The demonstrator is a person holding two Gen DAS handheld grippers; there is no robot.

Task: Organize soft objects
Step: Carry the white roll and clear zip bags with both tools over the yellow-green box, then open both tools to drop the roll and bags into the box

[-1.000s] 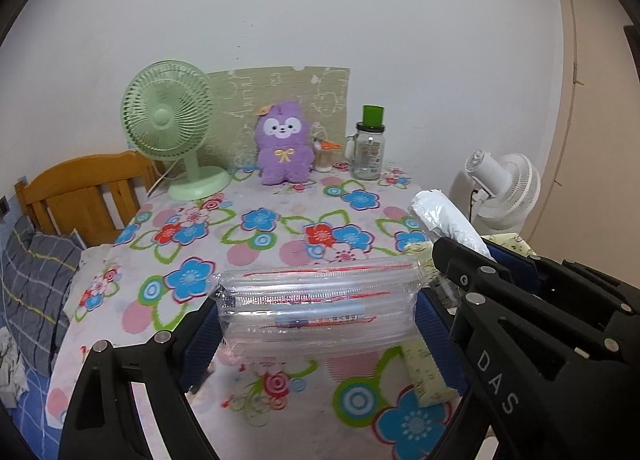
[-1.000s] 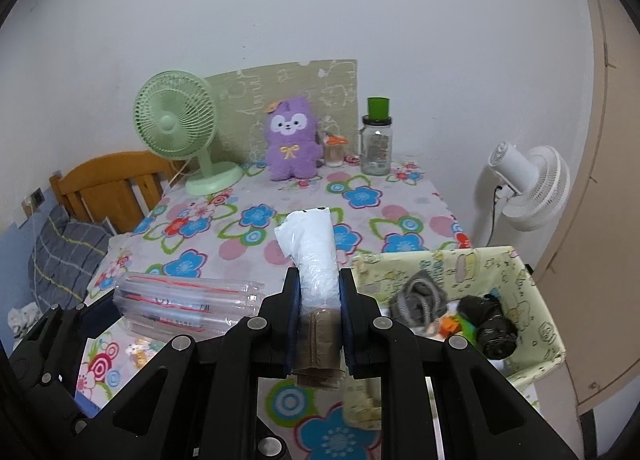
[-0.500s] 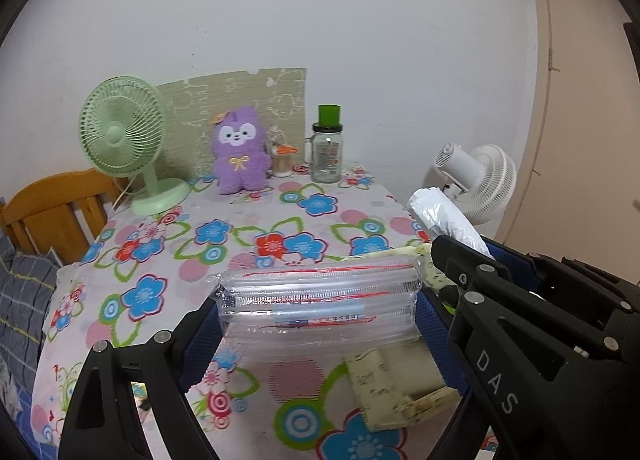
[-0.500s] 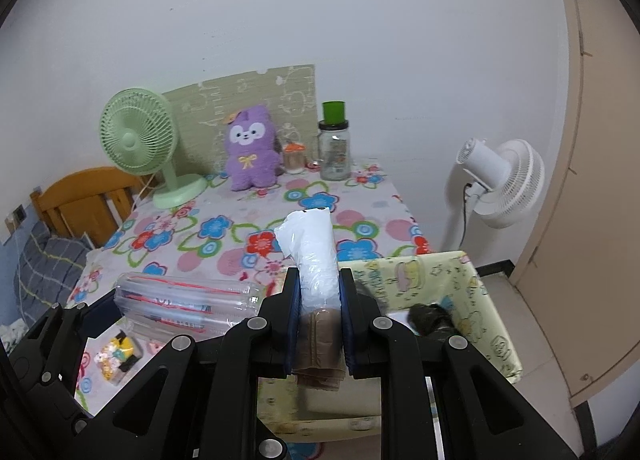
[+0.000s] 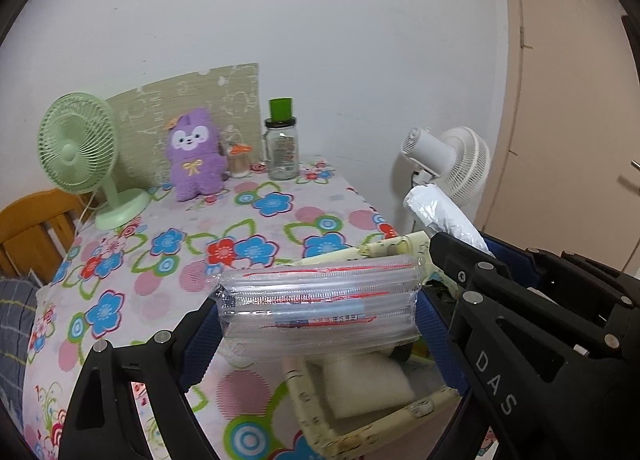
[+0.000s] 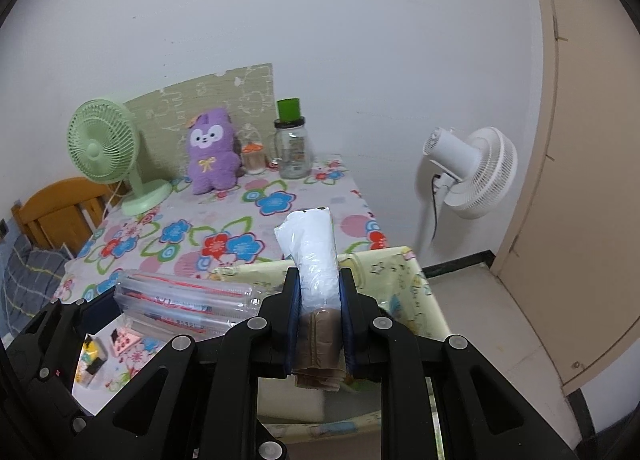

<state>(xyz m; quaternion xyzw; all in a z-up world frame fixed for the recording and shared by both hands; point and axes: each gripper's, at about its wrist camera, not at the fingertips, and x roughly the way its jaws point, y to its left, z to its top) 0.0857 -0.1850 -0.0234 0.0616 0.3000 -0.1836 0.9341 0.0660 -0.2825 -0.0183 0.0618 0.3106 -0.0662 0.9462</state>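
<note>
My left gripper [image 5: 318, 306] stands wide, shut on a clear plastic pack [image 5: 320, 292] with red stripes, gripped at both ends. The pack hangs over the near left corner of a pale yellow fabric bin [image 5: 362, 436] at the table's right edge. A white soft block [image 5: 364, 384] lies inside the bin. My right gripper [image 6: 320, 284] is shut on a white plastic-wrapped roll [image 6: 314, 248] with a brown band [image 6: 320, 340] at its base, held above the same bin [image 6: 400, 266]. The roll [image 5: 438, 211] also shows at the right of the left wrist view.
On the flowered tablecloth [image 5: 256, 227] at the back stand a green desk fan [image 5: 80, 147], a purple plush toy [image 5: 196, 155] and a green-lidded jar [image 5: 282, 147]. A white floor fan [image 6: 468, 171] stands right of the table. A wooden chair [image 6: 60, 207] is at left.
Both grippers have carried their loads to the right. The table's back objects slid left in view, and the yellow bin now lies under both grippers.
</note>
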